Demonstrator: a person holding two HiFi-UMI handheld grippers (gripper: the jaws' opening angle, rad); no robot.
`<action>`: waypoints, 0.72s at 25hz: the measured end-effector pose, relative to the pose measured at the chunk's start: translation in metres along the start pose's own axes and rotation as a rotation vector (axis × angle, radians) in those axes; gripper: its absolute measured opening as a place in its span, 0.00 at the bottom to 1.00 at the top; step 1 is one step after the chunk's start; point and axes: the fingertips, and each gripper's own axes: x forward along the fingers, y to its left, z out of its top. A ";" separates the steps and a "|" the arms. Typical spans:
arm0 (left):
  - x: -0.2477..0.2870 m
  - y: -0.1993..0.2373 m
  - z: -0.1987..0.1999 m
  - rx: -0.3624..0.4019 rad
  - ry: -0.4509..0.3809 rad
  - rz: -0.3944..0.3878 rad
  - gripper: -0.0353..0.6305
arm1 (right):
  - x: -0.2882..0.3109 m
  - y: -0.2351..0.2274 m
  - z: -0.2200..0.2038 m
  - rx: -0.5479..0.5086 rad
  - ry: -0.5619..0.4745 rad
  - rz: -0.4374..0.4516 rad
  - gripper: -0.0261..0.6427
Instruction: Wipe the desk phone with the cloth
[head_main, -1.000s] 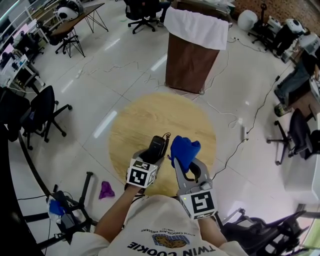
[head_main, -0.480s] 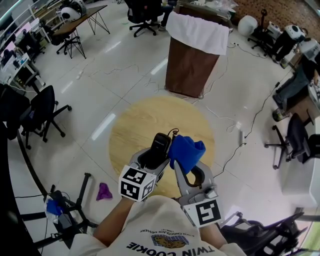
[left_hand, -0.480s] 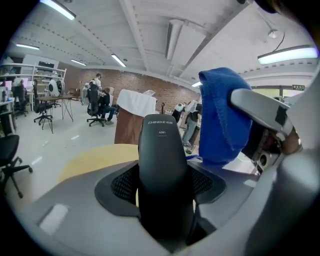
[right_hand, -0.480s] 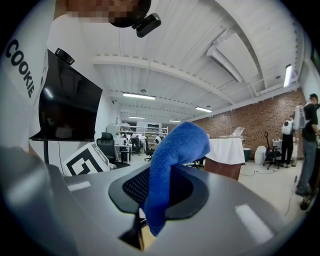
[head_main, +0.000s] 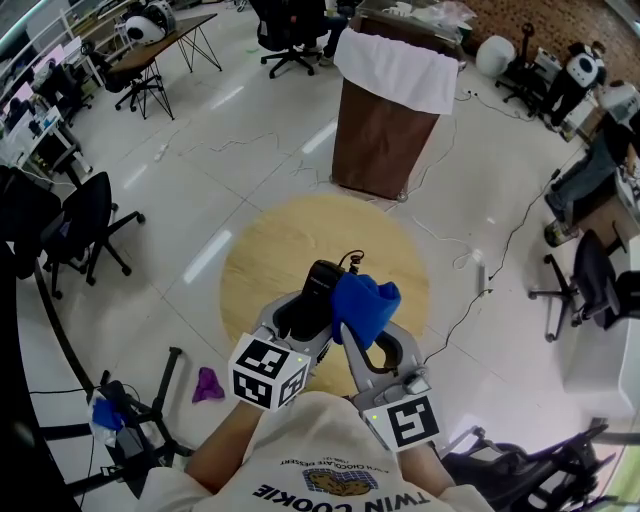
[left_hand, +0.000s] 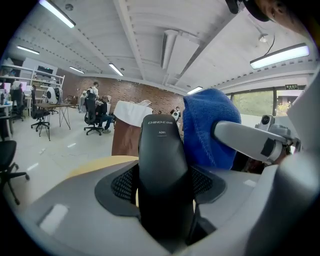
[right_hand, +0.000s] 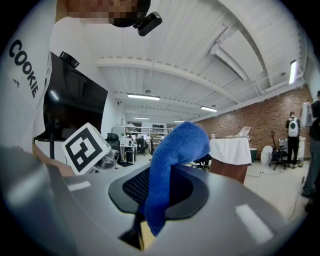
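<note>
A black phone handset (head_main: 318, 285) stands between the jaws of my left gripper (head_main: 305, 312), which is shut on it; in the left gripper view the handset (left_hand: 162, 170) fills the middle, upright. My right gripper (head_main: 358, 332) is shut on a blue cloth (head_main: 362, 303), bunched above its jaws. The cloth (left_hand: 206, 127) lies against the handset's right side. In the right gripper view the cloth (right_hand: 172, 160) droops between the jaws, and the left gripper's marker cube (right_hand: 87, 145) shows at left. Both grippers hang over the near part of a round wooden table (head_main: 280, 250).
A brown bin with a white cover (head_main: 385, 110) stands beyond the table. Office chairs (head_main: 85, 225) are at the left and right. A purple scrap (head_main: 207, 383) and cables lie on the floor, with a black stand (head_main: 150, 420) at lower left.
Both grippers have shifted slightly, the left one drawing back toward me. The cloth has moved left, from beside the handset to against its side.
</note>
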 end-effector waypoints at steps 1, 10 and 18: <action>-0.001 -0.001 0.000 0.001 -0.002 -0.002 0.46 | 0.001 0.000 0.000 -0.003 -0.002 0.000 0.13; -0.008 -0.007 0.004 0.034 -0.011 -0.010 0.46 | 0.005 -0.010 0.007 -0.018 -0.018 -0.022 0.13; -0.012 -0.011 0.009 0.072 -0.019 -0.010 0.46 | 0.015 -0.030 0.032 -0.085 -0.062 -0.044 0.13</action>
